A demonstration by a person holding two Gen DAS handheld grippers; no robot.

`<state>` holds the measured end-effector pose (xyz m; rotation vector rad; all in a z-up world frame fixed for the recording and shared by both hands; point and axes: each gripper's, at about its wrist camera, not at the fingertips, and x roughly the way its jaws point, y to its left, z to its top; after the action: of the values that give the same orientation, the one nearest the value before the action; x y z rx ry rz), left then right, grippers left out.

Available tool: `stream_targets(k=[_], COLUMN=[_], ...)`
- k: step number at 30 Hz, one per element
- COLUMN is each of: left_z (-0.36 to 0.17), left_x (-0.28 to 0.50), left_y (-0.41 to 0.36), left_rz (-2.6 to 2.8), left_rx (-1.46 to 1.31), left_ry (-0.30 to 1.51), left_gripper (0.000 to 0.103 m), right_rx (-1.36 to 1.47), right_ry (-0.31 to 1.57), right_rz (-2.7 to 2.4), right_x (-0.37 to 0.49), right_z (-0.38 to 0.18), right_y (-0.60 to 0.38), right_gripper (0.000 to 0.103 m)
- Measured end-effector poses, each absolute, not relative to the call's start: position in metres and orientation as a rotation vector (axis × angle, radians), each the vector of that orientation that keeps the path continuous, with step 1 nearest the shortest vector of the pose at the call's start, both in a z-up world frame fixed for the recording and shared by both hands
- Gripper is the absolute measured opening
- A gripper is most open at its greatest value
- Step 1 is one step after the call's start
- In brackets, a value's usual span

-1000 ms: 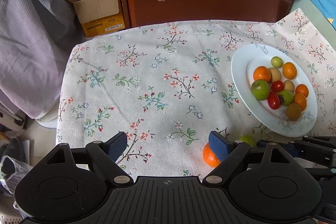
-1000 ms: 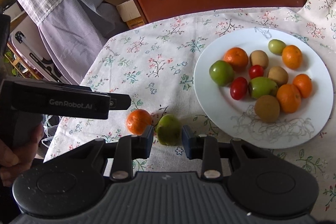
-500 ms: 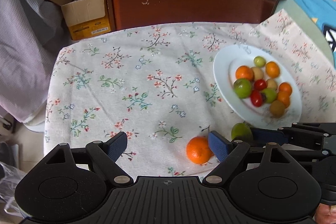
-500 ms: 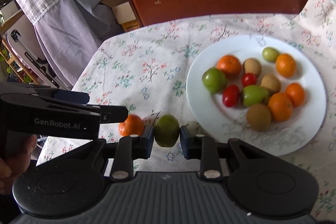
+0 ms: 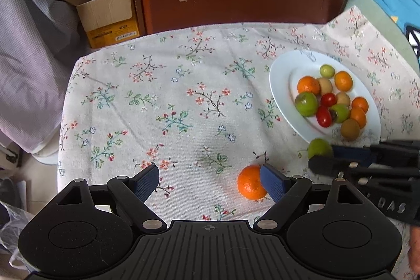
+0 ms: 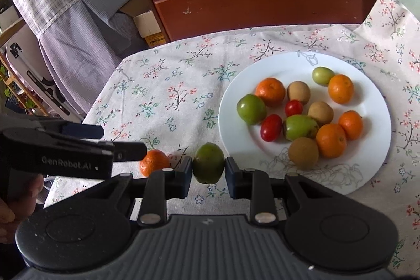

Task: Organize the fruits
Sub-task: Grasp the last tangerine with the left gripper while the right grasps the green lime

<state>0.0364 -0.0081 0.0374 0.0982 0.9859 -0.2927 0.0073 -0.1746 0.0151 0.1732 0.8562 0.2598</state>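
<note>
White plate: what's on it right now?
The white plate holds five oranges, three green fruits, three brown kiwis, two red tomatoes. Anything hidden beneath the pile can't be seen.

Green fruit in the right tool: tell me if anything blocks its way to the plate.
Nothing visible does. The green fruit is clamped in the right tool, and only bare cloth lies between it and the plate rim. The plate's near edge is free; the fruits sit farther in.

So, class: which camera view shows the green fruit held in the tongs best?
The right wrist view: the green fruit sits centred between the right tongs, whole outline visible. The left wrist view shows the fruit small, near the plate, partly hidden by the tongs.
</note>
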Motion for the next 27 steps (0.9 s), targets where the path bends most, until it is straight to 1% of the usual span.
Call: stream_targets(k=[7, 9, 12, 13, 14, 15, 18, 20, 22, 27], left_z=[0.027, 0.025, 0.019, 0.017, 0.015, 0.015, 0.014, 0.014, 0.015, 0.015], left_x=[0.03, 0.029, 0.03, 0.03, 0.031, 0.03, 0.027, 0.027, 0.026, 0.024], left_y=[-0.022, -0.026, -0.031, -0.032, -0.032, -0.033, -0.039, -0.04, -0.042, -0.046], left_rz=[-0.363, -0.38, -0.391, -0.394, -0.397, -0.394, -0.4, -0.407, -0.418, -0.423], left_rx=[0.13, 0.141, 0.147, 0.143, 0.141, 0.149, 0.188, 0.187, 0.186, 0.196], left_ry=[0.984, 0.981, 0.986, 0.99, 0.995, 0.983, 0.963, 0.959, 0.957, 0.952], left_gripper=[0.084, 0.079, 0.068, 0.06, 0.058, 0.058, 0.049, 0.04, 0.035, 0.031], right_rx=[0.206, 0.214, 0.236, 0.241, 0.244, 0.246, 0.249, 0.25, 0.252, 0.253], right_ry=[0.858, 0.859, 0.864, 0.865, 0.866, 0.865, 0.864, 0.865, 0.867, 0.872], right_rz=[0.251, 0.249, 0.244, 0.241, 0.238, 0.236, 0.235, 0.236, 0.235, 0.235], right_x=[0.008, 0.008, 0.009, 0.009, 0.009, 0.01, 0.009, 0.009, 0.009, 0.009], right_z=[0.017, 0.017, 0.017, 0.017, 0.017, 0.017, 0.018, 0.017, 0.017, 0.016], right_y=[-0.179, -0.181, -0.184, -0.184, -0.185, -0.185, -0.186, -0.186, -0.186, -0.186], right_gripper=[0.027, 0.027, 0.027, 0.027, 0.027, 0.027, 0.027, 0.027, 0.027, 0.027])
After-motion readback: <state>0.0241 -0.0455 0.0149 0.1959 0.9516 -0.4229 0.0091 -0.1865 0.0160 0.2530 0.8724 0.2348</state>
